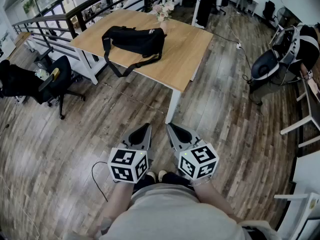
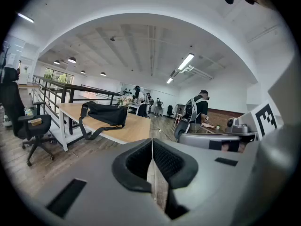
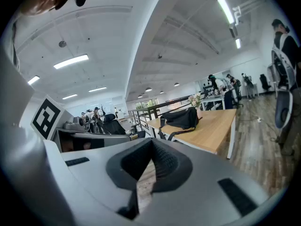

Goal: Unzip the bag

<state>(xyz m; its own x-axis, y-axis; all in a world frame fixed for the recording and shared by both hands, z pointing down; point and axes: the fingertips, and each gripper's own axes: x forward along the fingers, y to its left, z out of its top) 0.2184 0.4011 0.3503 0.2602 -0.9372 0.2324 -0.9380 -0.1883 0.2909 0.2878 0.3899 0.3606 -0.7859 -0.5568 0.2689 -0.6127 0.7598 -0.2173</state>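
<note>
1. Head view: the left gripper [image 1: 146, 128] and right gripper [image 1: 170, 127] sit side by side, close in front of the person's body, tips aimed ahead over the wooden floor [image 1: 100, 134]. Both are closed and carry nothing. This looks like a carrying pose, since nothing is within reach. The black bag [image 1: 134, 40] lies on the table [image 1: 185, 54], well ahead of both tips, and its strap [image 1: 120, 69] hangs over the near edge. The unzipping appears not yet begun.
2. Left gripper view: the jaws meet at their tips, with only floor visible through the thin gap behind. The bag [image 2: 106, 114] is far ahead and to the left of the jaw line, so the person would probably need to walk up first.
3. Right gripper view: the jaws are pressed together and empty. The bag [image 3: 181, 118] lies far ahead, slightly to the right.
</note>
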